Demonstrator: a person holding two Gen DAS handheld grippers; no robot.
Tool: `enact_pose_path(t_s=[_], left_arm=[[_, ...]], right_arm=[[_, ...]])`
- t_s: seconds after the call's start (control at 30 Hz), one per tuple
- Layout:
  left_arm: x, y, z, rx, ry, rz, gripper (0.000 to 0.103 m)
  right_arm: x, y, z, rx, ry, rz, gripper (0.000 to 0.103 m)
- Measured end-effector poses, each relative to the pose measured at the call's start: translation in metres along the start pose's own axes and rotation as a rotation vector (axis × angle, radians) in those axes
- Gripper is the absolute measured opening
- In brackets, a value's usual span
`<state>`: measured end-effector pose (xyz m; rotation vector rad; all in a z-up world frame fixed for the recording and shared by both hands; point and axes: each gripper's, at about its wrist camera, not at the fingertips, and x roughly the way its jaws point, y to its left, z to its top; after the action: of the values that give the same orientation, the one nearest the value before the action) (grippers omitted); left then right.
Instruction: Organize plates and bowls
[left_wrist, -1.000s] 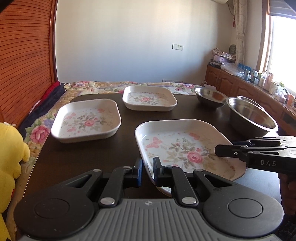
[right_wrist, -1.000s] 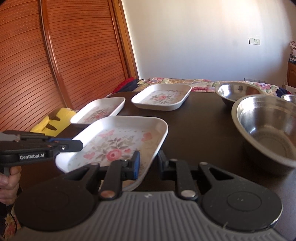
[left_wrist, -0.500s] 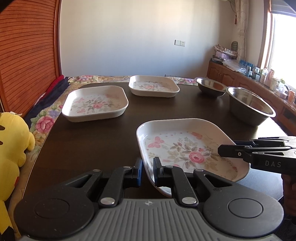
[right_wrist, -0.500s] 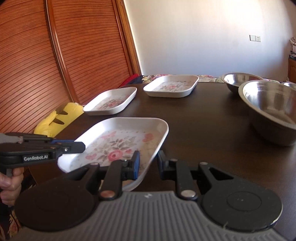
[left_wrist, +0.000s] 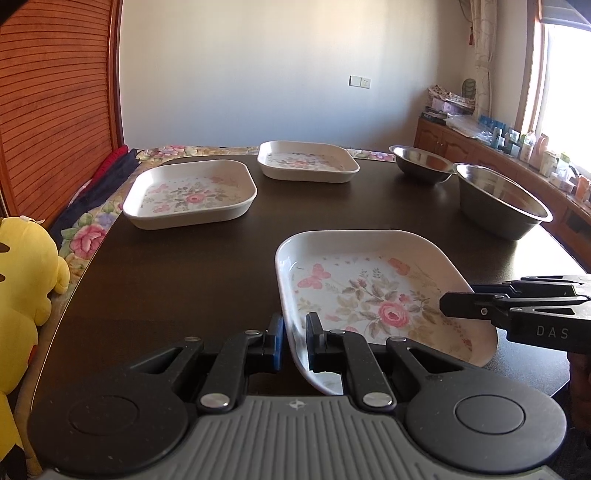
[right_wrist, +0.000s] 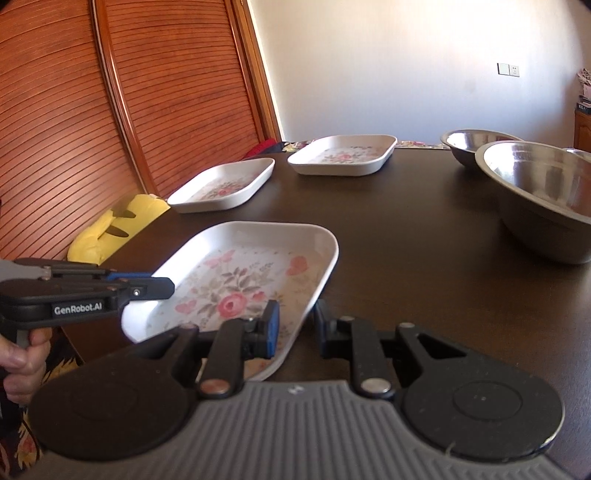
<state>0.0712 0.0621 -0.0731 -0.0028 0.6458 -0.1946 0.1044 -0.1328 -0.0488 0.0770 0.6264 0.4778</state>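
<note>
A: Where's the nearest floral plate (left_wrist: 373, 291)?

B: At the near edge of the dark table (left_wrist: 192, 266), towards its right corner, and it juts out past that edge. It sits tilted, far side lower, near side raised.

A: Who has hold of it?

B: Both tools. The left gripper (left_wrist: 294, 341) is clamped on the plate's near left rim, one finger outside the wall, the other inside the well. The right gripper (right_wrist: 294, 328) is pinched on the opposite rim the same way, its blue-padded finger (right_wrist: 271, 326) over the painted flowers and the other finger outside.

A: Any gap at the jaws?

B: Only the thickness of the rim in each.

A: And the other dishes?

B: A second floral plate (left_wrist: 190, 194) lies flat near the table's left edge, and a third floral plate (left_wrist: 308, 160) sits at the far edge, about the middle. The two are apart from each other.

A: The bowls?

B: A large steel bowl (left_wrist: 502, 201) stands at the right edge, and a smaller steel bowl (left_wrist: 421, 158) is just beyond it near the far right corner. Whether they touch, I can't tell.

A: Anything off the table?

B: A yellow plush toy (left_wrist: 22, 295) beside the near left corner, and a person's hand (right_wrist: 22, 365) gripping the left tool's handle
</note>
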Motion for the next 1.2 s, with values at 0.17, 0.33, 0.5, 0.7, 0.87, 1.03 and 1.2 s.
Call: enact_pose_path(t_s=[0.17,0.33,0.5,0.7,0.87,1.03,1.2], left_arm=[[0.001,0.001,-0.001,-0.003,0.002,-0.001,0.013],[0.001,0.002,0.0,-0.015,0.001,-0.007,0.013],[-0.001,0.004,0.001,-0.027,-0.009,-0.002,0.02],[-0.01,0.01,0.01,-0.041,-0.042,-0.005,0.036],[-0.01,0.019,0.023,-0.041,-0.067,-0.002,0.049],[-0.004,0.035,0.037,-0.027,-0.076,0.02,0.054],[0.004,0.055,0.051,-0.014,-0.084,0.043,0.066]], right_arm=[[-0.001,0.002,-0.003,-0.006,-0.005,-0.006,0.022],[-0.001,-0.001,-0.002,-0.006,-0.009,-0.002,0.023],[-0.003,-0.005,-0.001,0.01,-0.014,-0.001,0.023],[-0.014,-0.012,0.006,0.021,-0.044,-0.007,0.03],[-0.02,-0.018,0.022,0.005,-0.072,-0.01,0.037],[-0.012,-0.015,0.047,-0.047,-0.079,-0.004,0.038],[0.003,-0.007,0.071,-0.087,-0.077,0.029,0.046]])
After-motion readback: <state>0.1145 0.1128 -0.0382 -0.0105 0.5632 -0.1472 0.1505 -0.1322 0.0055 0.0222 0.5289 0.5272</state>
